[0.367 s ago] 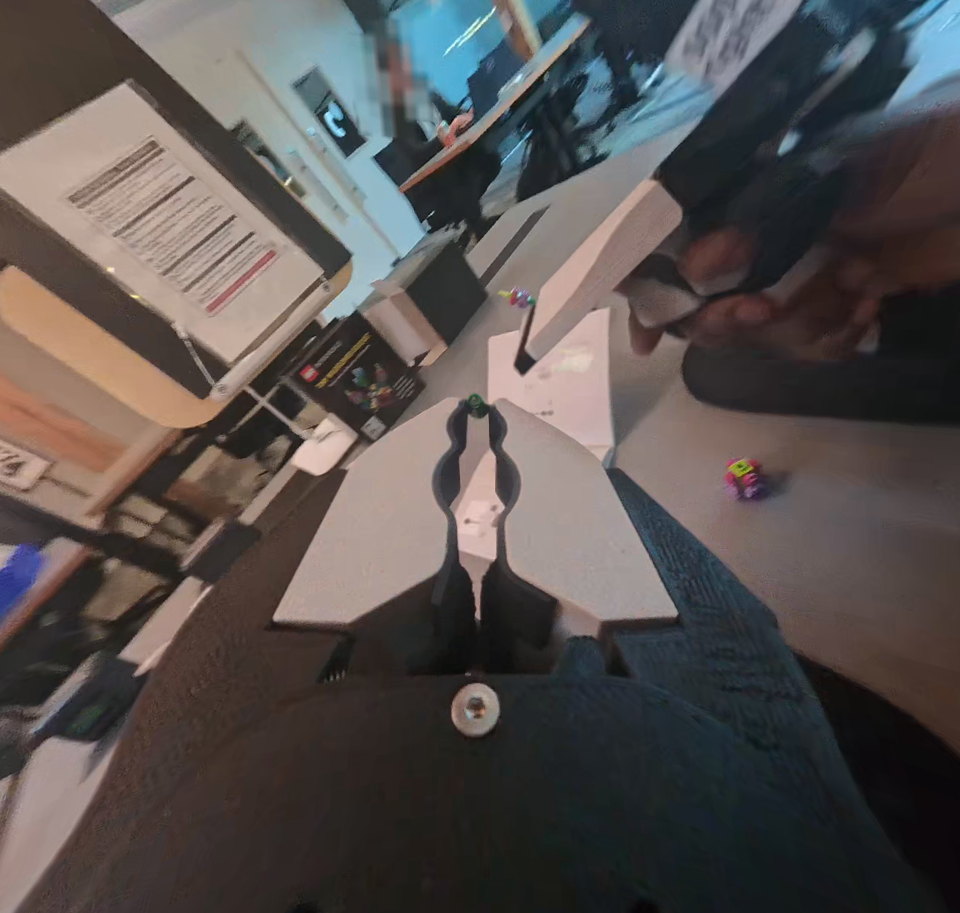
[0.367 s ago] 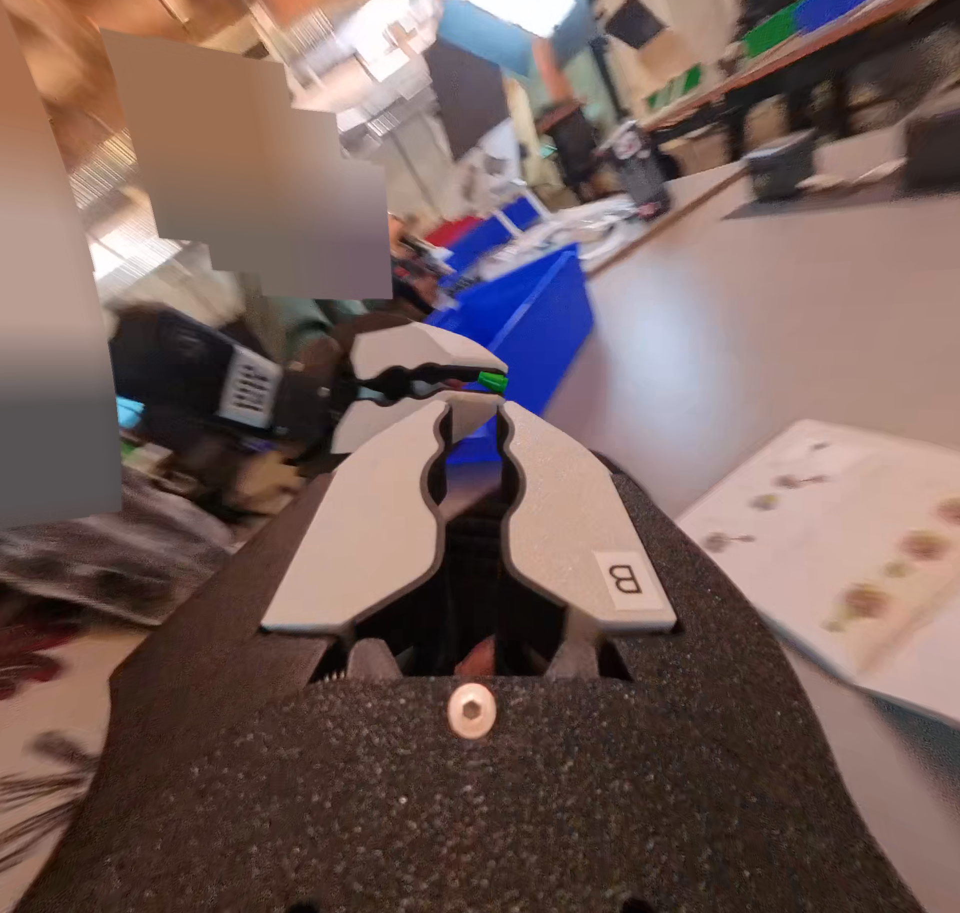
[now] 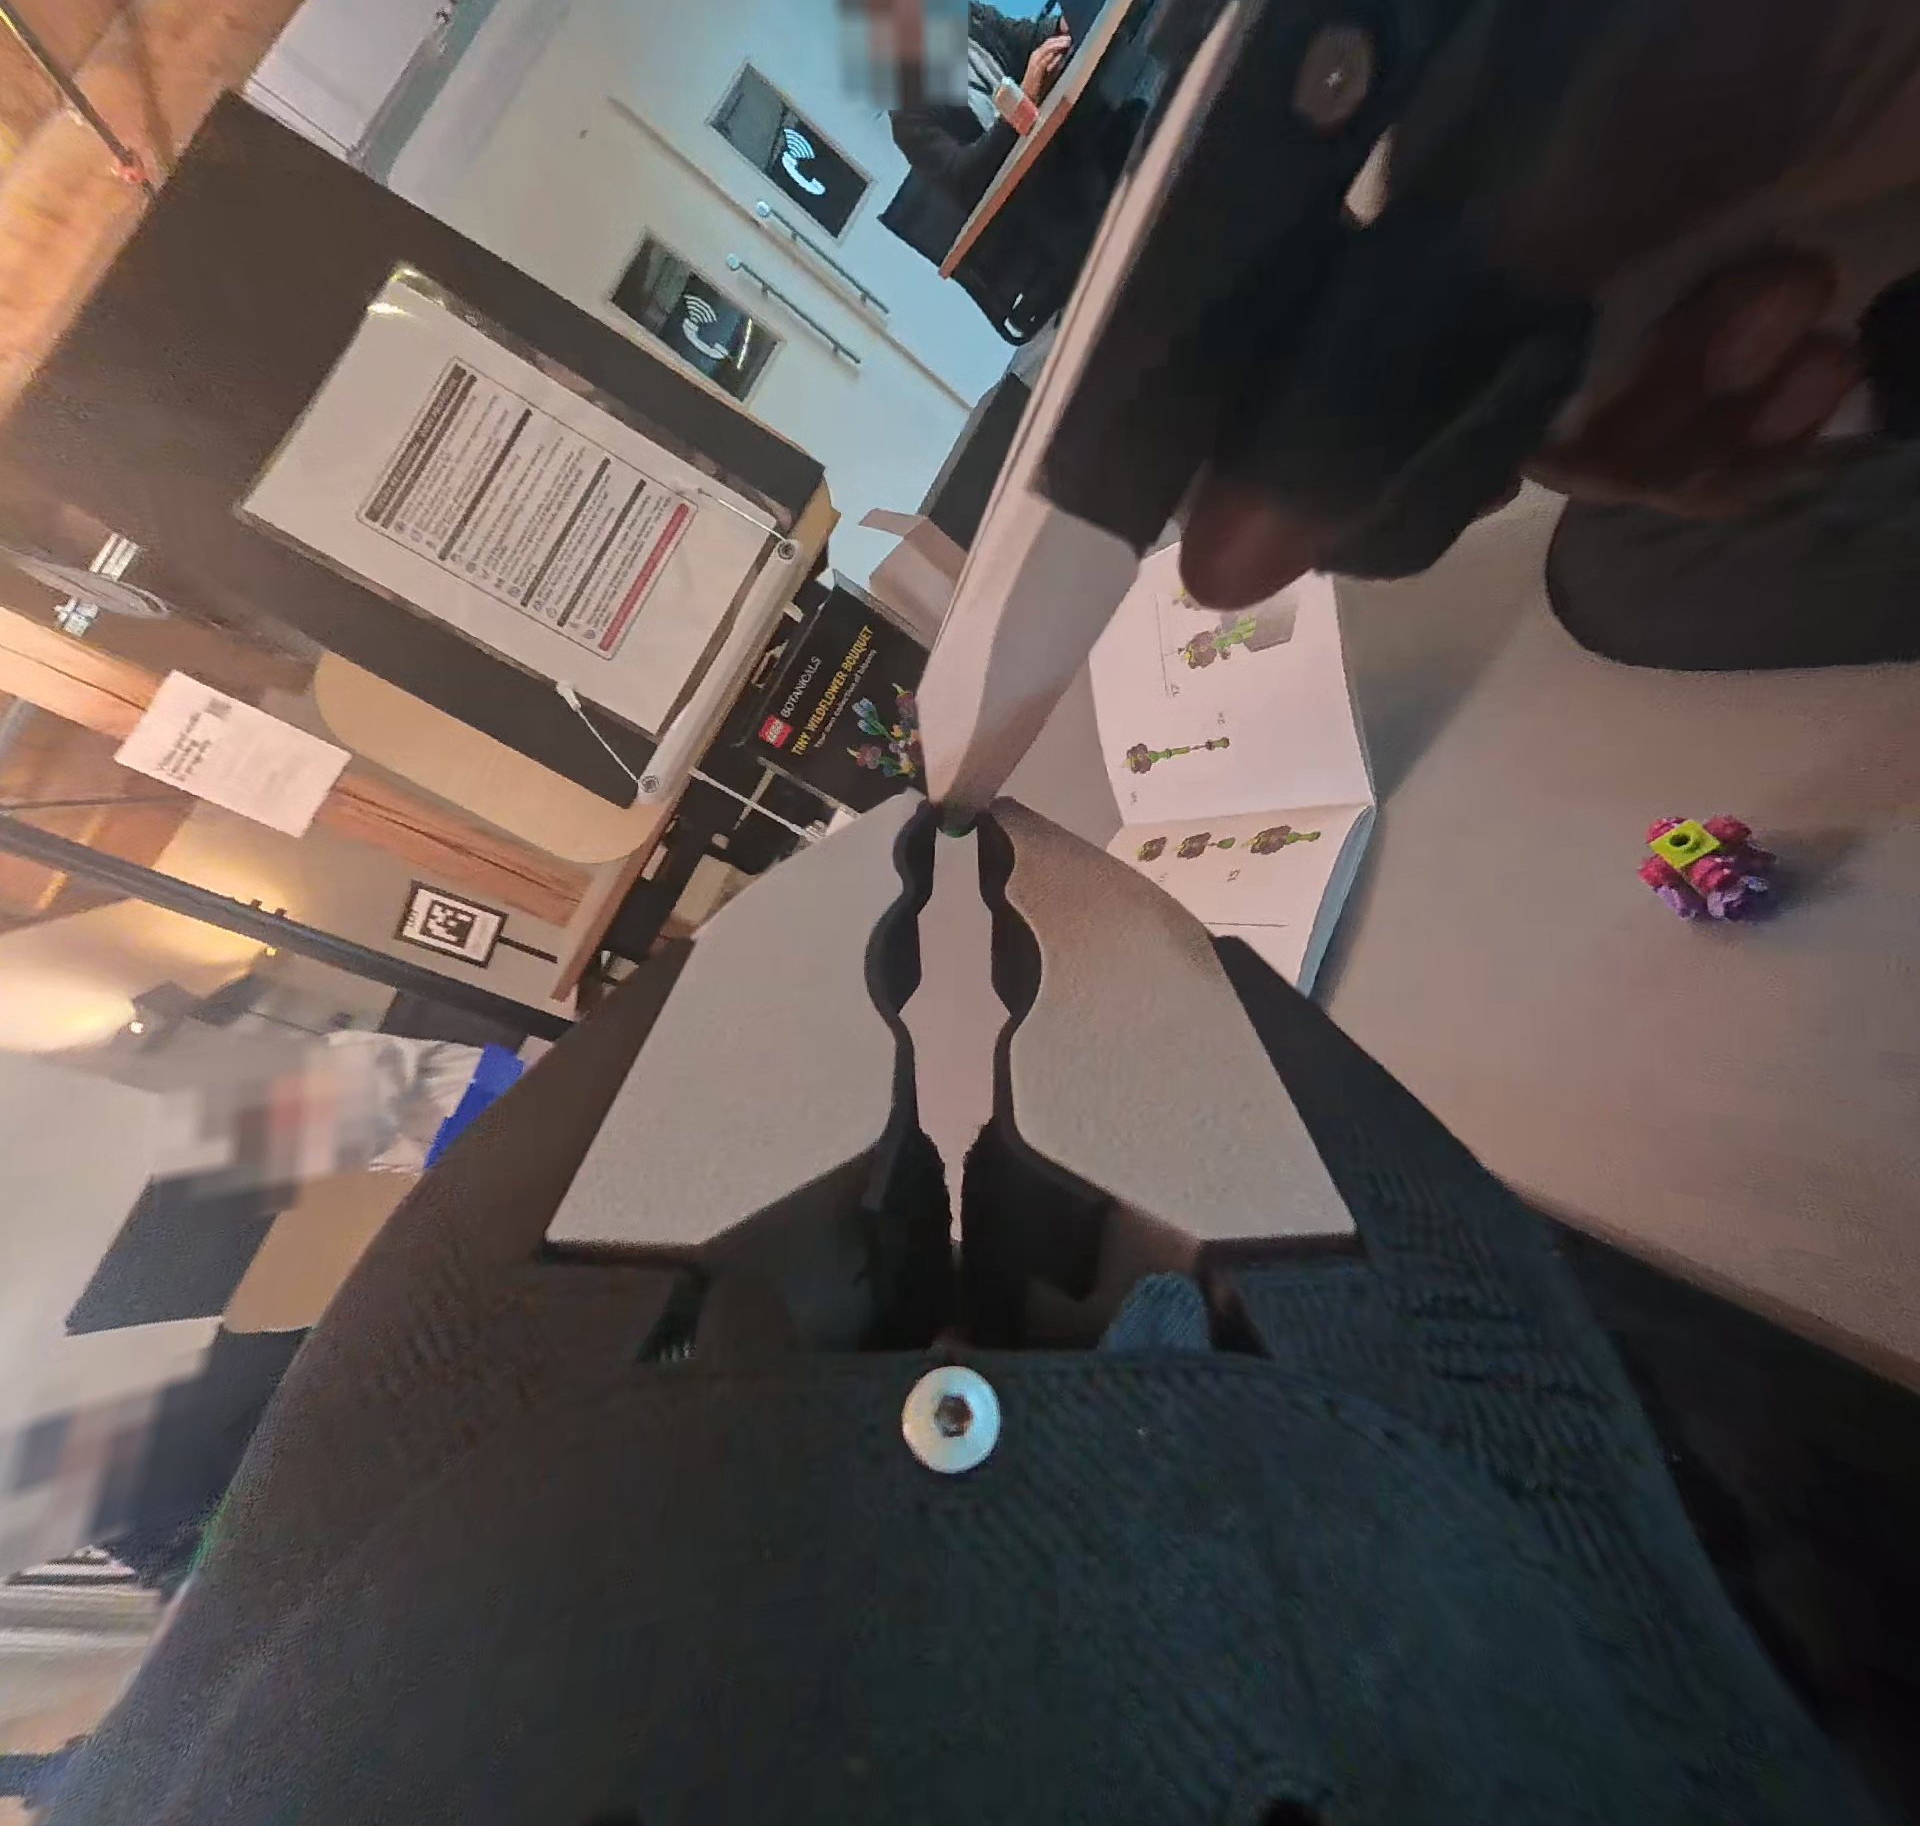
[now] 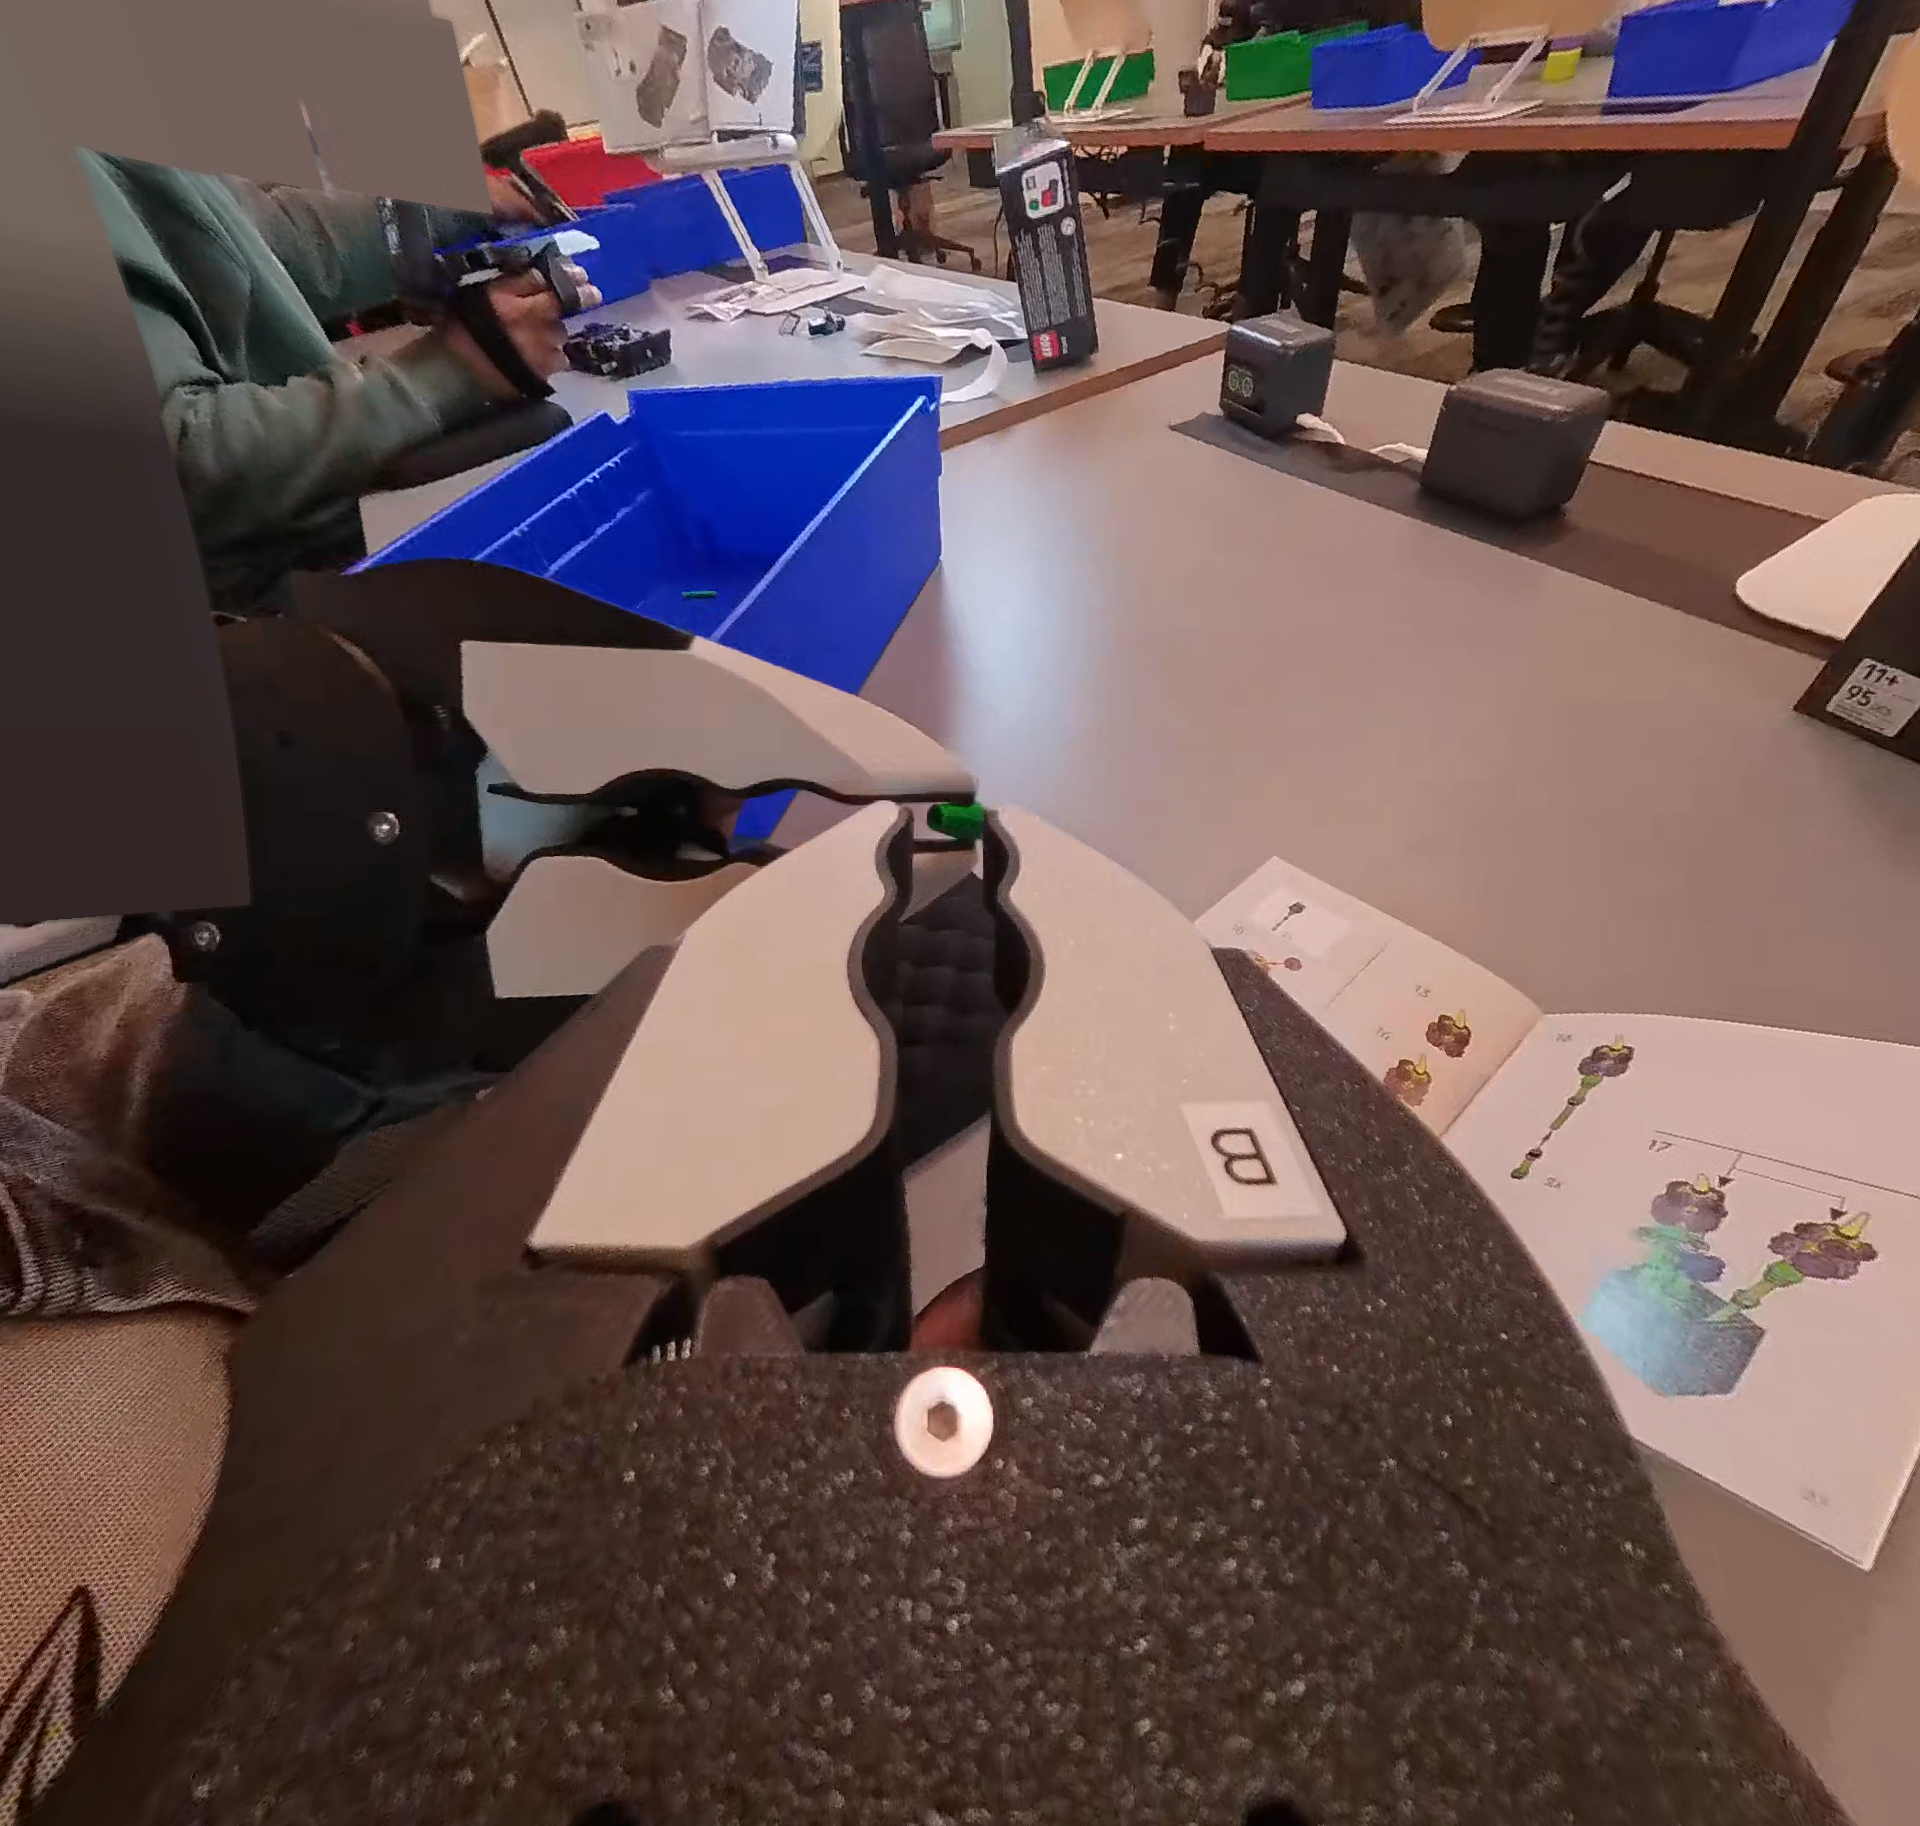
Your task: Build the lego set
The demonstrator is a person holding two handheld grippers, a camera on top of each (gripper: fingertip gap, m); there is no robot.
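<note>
My left gripper [image 3: 956, 822] is shut on a small green lego piece [image 3: 957, 824] at its fingertips, held above the grey table [image 3: 1558, 997]. In the right wrist view the left gripper [image 4: 961, 808] comes in from the left, with the green piece [image 4: 956, 819] at its tip. My right gripper [image 4: 943, 822] has its jaws narrow, with the same green piece between its tips. In the left wrist view, one right finger [image 3: 997, 675] reaches down from the upper right and touches the piece. A purple and magenta flower assembly [image 3: 1704, 867] with a lime plate lies on the table to the right.
An open instruction booklet [image 4: 1662, 1205] lies on the table and also shows in the left wrist view [image 3: 1236, 737]. A black lego box [image 3: 831, 706] stands behind. A blue bin [image 4: 769, 519] holds a small green part. Two grey cubes [image 4: 1512, 457] sit farther back. Another person works at the far left.
The two grippers have come together: the right gripper's tip, apart from the left's before, now meets the green piece. The left gripper has kept its hold throughout.
</note>
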